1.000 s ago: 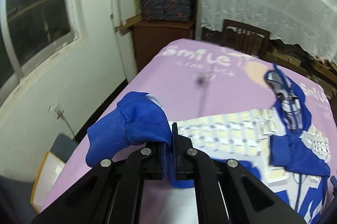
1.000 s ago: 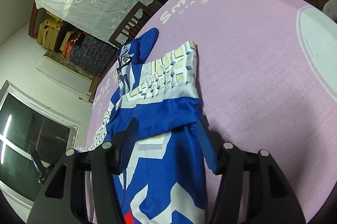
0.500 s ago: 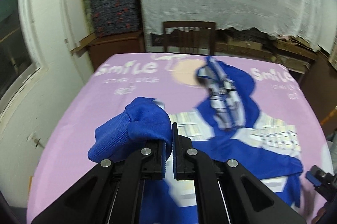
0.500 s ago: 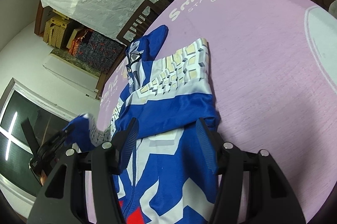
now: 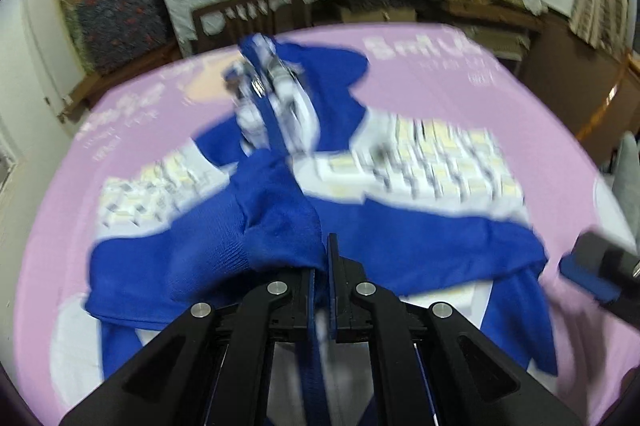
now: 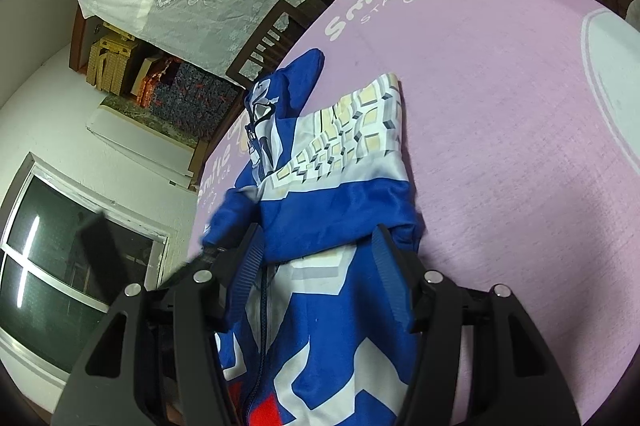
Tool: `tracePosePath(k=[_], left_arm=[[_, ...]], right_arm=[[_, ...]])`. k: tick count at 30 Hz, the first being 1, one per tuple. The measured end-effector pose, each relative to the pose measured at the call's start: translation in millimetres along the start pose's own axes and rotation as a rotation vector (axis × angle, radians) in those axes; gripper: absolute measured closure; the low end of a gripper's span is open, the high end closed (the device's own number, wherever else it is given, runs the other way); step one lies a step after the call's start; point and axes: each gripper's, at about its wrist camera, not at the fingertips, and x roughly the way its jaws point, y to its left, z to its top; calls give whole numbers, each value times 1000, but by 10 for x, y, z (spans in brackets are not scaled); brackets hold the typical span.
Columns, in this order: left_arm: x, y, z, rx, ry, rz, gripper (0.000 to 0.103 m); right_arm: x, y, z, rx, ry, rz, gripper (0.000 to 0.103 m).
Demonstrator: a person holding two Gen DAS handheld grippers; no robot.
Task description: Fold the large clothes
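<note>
Jacket [image 6: 340,210], bedsheet [image 6: 500,146] reading "Smile", "STAR LUCK"

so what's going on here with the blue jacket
A person with a handheld gripper in each hand is folding a blue and white hooded jacket laid on a pink bedspread. The left gripper is pinched shut on the blue cuff of a sleeve, holding it over the jacket's chest. The right gripper sits with its jaws apart, one either side of the other sleeve, already folded across the body, not squeezing it.
</note>
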Motion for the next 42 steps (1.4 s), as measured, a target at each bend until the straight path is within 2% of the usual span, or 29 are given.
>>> tracePosePath(k=[3, 4, 5, 6, 7, 8, 11, 16, 20, 22, 25, 29, 32, 35, 36, 37, 39, 42], left_arm=[[24, 38, -91, 7, 23, -23, 94], [-46, 85, -116, 8, 13, -42, 86], [-119, 122, -138, 12, -1, -51, 71], [-191, 155, -158, 17, -14, -54, 61], [-319, 223, -199, 26, -44, -41, 44], [-442, 284, -234, 35, -75, -18, 35], [-730, 599, -392, 52, -143, 34, 25], [-740, 1300, -605, -46, -102, 79, 23], [-496, 1652, -683, -109, -41, 108, 23], [-340, 1755, -685, -133, -7, 93, 23], [-149, 1819, -719, -141, 39, 85, 23], [-55, 1944, -696, -172, 46, 52, 20], [-5, 2029, -628, -203, 37, 52, 20], [44, 2081, -545, -215, 31, 47, 20], [63, 2091, -530, -219, 32, 52, 20], [96, 2114, -528, -223, 41, 56, 20], [102, 2127, -537, -227, 39, 51, 20], [95, 2104, -547, -211, 38, 67, 20]], right_arm=[[11, -1, -2, -5, 3, -6, 46], [15, -2, -2, -7, 5, -8, 46], [20, 1, -3, -8, 6, -8, 46], [23, 4, -1, -13, 8, -8, 46], [28, 14, -3, -19, 8, -8, 46], [30, 20, -4, -26, 8, -10, 46], [53, 83, -30, -66, 12, -17, 46], [79, 301, -130, -191, 9, -34, 46], [245, 765, -303, -356, 41, -63, 46], [460, 1108, -458, -505, 71, -130, 43], [802, 1533, -786, -788, 85, -303, 43], [1183, 1800, -1176, -1109, 60, -494, 43], [1415, 1895, -1278, -1244, 13, -590, 43], [1608, 1916, -1240, -1267, 20, -613, 45], [1672, 1922, -1215, -1260, 23, -618, 59], [1702, 1918, -1180, -1244, 29, -613, 85], [1669, 1894, -1046, -1149, 33, -574, 86], [1361, 1757, -639, -887, -16, -473, 86]])
